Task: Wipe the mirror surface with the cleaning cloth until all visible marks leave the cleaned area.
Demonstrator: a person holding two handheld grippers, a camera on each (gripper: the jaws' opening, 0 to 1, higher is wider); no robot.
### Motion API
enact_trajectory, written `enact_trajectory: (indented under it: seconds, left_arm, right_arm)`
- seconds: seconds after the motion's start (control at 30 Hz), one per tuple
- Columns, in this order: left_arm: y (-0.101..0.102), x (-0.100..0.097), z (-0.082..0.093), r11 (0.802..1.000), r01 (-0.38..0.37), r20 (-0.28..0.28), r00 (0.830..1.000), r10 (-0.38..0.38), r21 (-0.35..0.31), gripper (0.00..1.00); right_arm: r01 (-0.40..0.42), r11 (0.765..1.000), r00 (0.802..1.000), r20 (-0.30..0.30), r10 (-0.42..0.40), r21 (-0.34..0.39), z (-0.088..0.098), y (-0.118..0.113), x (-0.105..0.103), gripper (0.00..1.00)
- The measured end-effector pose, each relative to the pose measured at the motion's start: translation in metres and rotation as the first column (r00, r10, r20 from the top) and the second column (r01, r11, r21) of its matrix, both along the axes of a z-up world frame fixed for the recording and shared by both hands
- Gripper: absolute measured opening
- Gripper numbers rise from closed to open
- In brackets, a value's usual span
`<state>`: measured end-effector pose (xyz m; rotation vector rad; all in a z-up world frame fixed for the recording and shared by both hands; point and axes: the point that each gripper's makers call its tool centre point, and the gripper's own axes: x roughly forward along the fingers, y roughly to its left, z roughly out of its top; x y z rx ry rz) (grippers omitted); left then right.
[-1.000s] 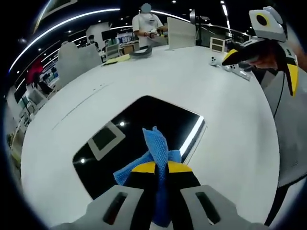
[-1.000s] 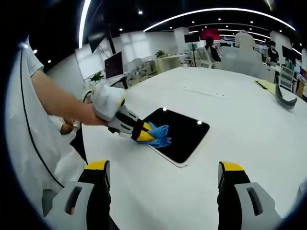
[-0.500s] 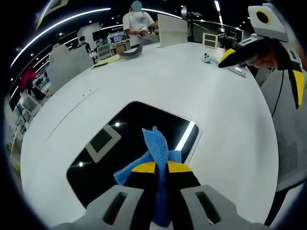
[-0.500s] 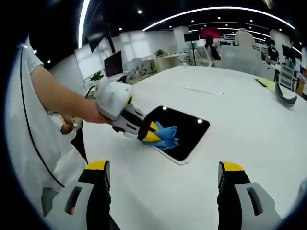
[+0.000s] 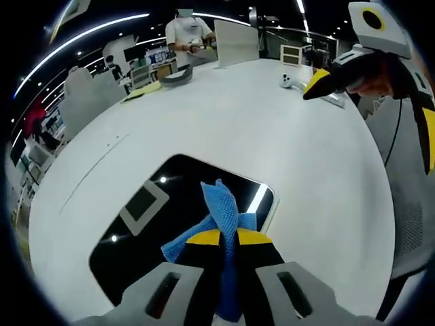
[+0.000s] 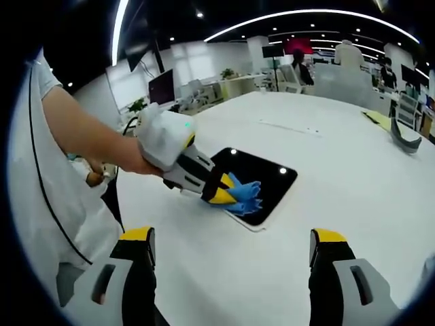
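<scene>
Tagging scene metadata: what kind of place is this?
Probably an open-plan office or lab. A large white table holds the mirror, a monitor and desks stand behind, ceiling strip lights run overhead, and another person works at the table's far edge.

Table (image 5: 224, 129): white, large. Lying flat on it: dark mirror (image 5: 177, 204); yellow sheet (image 5: 144, 89) and grey curved item (image 5: 178, 77) at far edge.

Cloth (image 6: 246, 197) on mirror (image 6: 268, 182), mirror on table (image 6: 340, 170)
</scene>
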<state>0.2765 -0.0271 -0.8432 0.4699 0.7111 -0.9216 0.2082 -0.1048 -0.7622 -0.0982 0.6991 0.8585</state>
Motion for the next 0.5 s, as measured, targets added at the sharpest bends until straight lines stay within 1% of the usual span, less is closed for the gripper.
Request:
enact_trajectory:
  seconds: [0.23,0.5]
  left_arm:
    - [-0.01,0.0,0.0,1.0,0.023,0.001,1.0,-0.023,-0.005,0.04]
    - [-0.017,0.0,0.0,0.999,0.034,0.004,0.999,-0.034,-0.018,0.04]
  right_arm:
    - [0.01,1.0,1.0,-0.003,-0.01,-0.001,-0.001,-0.002,-0.002,0.94]
    - [0.022,1.0,1.0,-0.016,-0.023,-0.003,-0.008,-0.004,-0.004,0.95]
